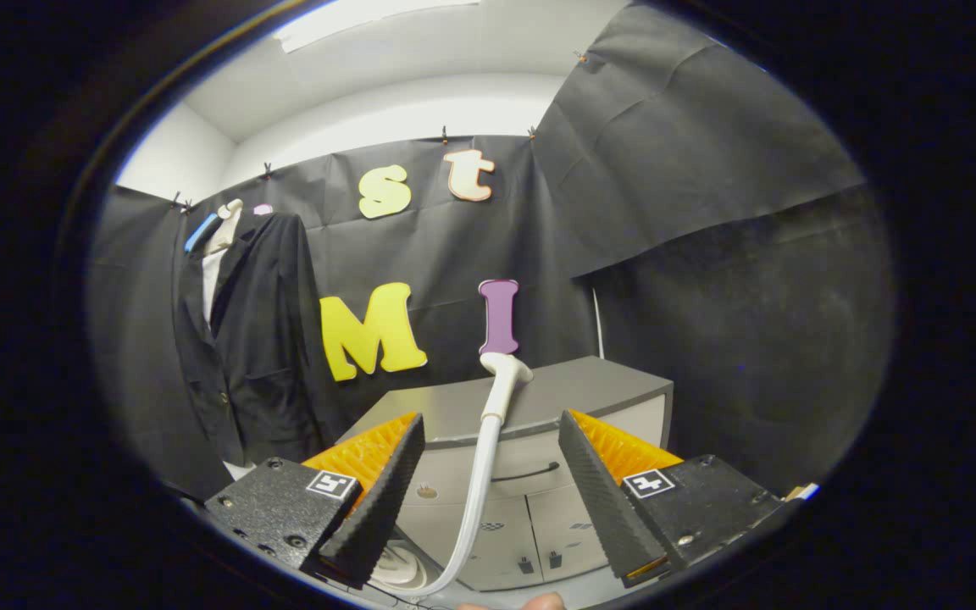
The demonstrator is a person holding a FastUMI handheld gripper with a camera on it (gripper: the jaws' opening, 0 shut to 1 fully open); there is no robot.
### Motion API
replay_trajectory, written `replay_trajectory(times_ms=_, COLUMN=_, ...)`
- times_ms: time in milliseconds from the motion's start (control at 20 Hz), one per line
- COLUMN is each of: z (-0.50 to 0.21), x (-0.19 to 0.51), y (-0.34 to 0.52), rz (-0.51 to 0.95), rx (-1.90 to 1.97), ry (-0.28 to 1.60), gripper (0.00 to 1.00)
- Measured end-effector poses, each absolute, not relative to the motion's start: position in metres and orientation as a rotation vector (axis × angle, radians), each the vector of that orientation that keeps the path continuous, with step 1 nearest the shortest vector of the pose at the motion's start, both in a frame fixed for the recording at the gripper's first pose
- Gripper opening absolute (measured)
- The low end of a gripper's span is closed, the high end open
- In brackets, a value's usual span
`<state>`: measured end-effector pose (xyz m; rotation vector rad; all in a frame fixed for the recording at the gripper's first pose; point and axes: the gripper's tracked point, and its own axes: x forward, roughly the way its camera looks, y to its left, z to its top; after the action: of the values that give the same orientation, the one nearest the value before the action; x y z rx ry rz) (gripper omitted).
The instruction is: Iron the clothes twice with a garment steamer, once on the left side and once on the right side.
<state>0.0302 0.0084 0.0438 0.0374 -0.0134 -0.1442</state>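
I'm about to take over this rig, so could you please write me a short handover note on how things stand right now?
Gripper: open, fingers apart, holding nothing.
Steamer head: upright on its hose, rising between the fingers and just beyond their tips, touching neither, in front of the grey cabinet.
Dark jacket: hanging against the booth wall, well beyond the fingers and to the left.
Done: nothing visibly; the steamer is not yet grasped.
Left: grasp the steamer, then pass over the jacket's left side and its right side.
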Motion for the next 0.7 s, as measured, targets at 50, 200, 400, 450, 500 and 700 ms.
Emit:
replay_trajectory(times_ms=50, z=0.045, x=0.035, y=0.013, rz=-0.155, rx=0.046, ry=-0.008, gripper=0.99)
replay_trajectory(times_ms=200, z=0.046, x=0.053, y=0.020, rz=-0.178, rx=0.080, ry=0.034, gripper=0.99)
replay_trajectory(times_ms=400, z=0.057, x=0.091, y=0.016, rz=-0.174, rx=0.104, ry=0.090, gripper=0.99)
replay_trajectory(times_ms=450, z=0.062, x=0.105, y=0.017, rz=-0.165, rx=0.121, ry=0.102, gripper=0.99)
replay_trajectory(times_ms=500, z=0.062, x=0.120, y=0.015, rz=-0.157, rx=0.138, ry=0.123, gripper=0.99)
replay_trajectory(times_ms=700, z=0.057, x=0.186, y=0.006, rz=-0.124, rx=0.214, ry=0.233, gripper=1.00)
